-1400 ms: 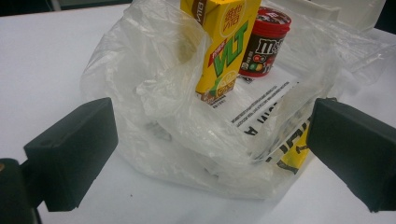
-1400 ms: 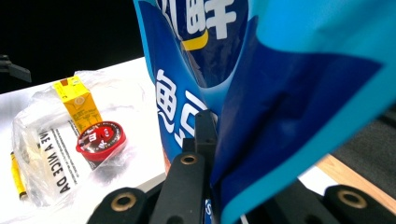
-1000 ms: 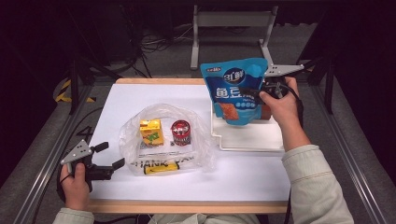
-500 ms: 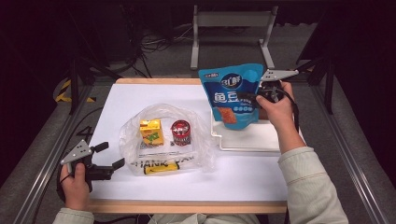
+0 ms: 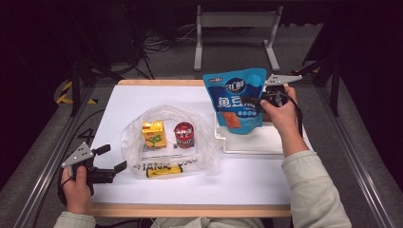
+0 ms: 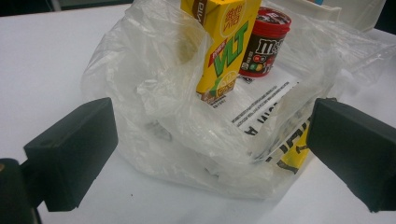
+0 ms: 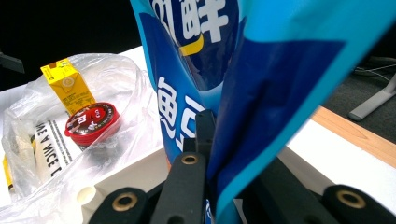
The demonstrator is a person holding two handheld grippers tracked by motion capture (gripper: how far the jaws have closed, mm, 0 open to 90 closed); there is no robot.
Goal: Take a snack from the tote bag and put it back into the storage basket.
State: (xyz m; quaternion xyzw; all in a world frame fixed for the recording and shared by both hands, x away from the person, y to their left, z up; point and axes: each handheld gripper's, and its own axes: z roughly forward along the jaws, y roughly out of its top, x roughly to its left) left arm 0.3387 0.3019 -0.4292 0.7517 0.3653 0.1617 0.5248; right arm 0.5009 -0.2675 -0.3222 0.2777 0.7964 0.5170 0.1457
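Work in hand: the right gripper [image 5: 256, 102] carries a blue snack pouch [image 5: 237, 102] above the white tray [image 5: 266, 142] on the right side of the table.
Right gripper: jaws clenched on the pouch's right edge; the right gripper view shows the foil pinched between the black jaws [image 7: 205, 154].
Pouch position: upright, long axis vertical, its bottom edge hanging just over the tray's near-left part.
Left gripper [image 5: 107, 159]: released, jaws wide apart and holding nothing, resting at the table's near-left edge.
Plastic bag [image 5: 166, 137]: clear, lying open mid-table, well to the left of the pouch, with a yellow drink carton [image 5: 154, 134] and a red candy tub [image 5: 184, 134] standing inside.
Key relation: the bag lies directly ahead of the left gripper, its near rim between the spread jaws in the left gripper view [image 6: 196, 154], so the left hand is nearer the bag while the right alone has the pouch.
Judgement: the pouch probably goes either down onto the tray or leftward into the bag.
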